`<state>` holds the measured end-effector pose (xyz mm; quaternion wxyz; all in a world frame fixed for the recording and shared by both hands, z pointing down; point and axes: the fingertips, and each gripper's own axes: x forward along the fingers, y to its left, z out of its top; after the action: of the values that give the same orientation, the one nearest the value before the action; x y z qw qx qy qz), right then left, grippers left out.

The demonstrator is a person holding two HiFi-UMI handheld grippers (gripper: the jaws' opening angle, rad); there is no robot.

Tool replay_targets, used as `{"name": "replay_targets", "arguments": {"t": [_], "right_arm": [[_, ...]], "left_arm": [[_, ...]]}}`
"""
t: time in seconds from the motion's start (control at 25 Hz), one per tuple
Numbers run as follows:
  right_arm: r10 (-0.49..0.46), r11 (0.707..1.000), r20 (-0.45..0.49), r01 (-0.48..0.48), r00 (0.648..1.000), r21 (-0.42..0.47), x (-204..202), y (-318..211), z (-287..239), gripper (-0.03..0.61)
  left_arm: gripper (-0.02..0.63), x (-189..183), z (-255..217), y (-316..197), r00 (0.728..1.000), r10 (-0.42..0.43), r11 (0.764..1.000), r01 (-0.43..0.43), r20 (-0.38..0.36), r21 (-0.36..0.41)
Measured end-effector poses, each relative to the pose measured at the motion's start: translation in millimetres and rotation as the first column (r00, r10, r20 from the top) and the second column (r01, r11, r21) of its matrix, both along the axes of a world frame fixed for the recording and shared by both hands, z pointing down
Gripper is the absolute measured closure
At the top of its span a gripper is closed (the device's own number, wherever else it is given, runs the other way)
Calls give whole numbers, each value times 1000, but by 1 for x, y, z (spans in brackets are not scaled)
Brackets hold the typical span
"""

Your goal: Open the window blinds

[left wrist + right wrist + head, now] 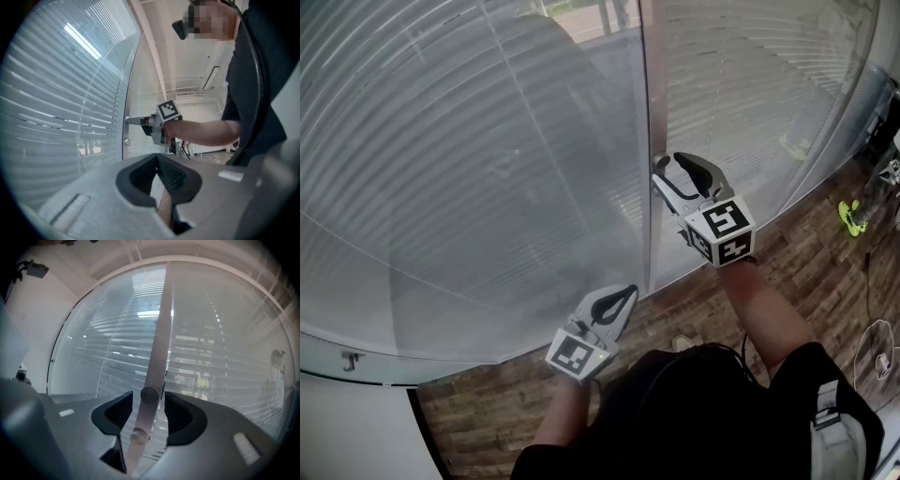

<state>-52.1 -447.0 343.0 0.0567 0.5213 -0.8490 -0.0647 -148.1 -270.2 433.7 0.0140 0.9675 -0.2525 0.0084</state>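
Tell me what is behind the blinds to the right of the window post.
Through the slat gaps of the blinds, a standing person and some greenery show dimly. The slats cover everything else.

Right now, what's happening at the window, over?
Right gripper open, jaws either side of round knob on window post, not pressing. Left gripper shut, empty. Blinds down. Nothing blocking the knob.
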Motion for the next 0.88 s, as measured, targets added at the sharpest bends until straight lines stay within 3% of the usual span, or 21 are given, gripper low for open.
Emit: {"name": "replay_targets", "arguments": {"t": [0.08, 0.16, 0.24, 0.4, 0.72, 0.88], "right_arm": [[-21, 999, -134, 26, 991, 32, -6, 3, -2, 370], [-24, 996, -290, 49, 957, 77, -12, 5, -4, 370], [-8, 992, -442, 63, 897, 109, -14, 8, -6, 370], [35, 981, -625, 94, 780, 172, -17, 11, -11, 367], [149, 949, -848, 166, 509, 266, -17, 6, -6, 364], [171, 940, -886, 198, 432, 278, -20, 3, -4, 364]], "left_arm": [[609, 4, 1, -1, 1000, 9, 1000, -9, -2, -2], [609, 9, 2, -1, 1000, 17, 1000, -17, -4, -4], [609, 14, 1, -2, 1000, 24, 1000, -24, -10, -2], [609, 16, -1, -5, 1000, 23, 1000, -23, -17, 3], [609, 15, 0, -5, 1000, 19, 1000, -19, -1, 13], [609, 12, 3, -6, 1000, 12, 1000, -12, -3, 3]]}}
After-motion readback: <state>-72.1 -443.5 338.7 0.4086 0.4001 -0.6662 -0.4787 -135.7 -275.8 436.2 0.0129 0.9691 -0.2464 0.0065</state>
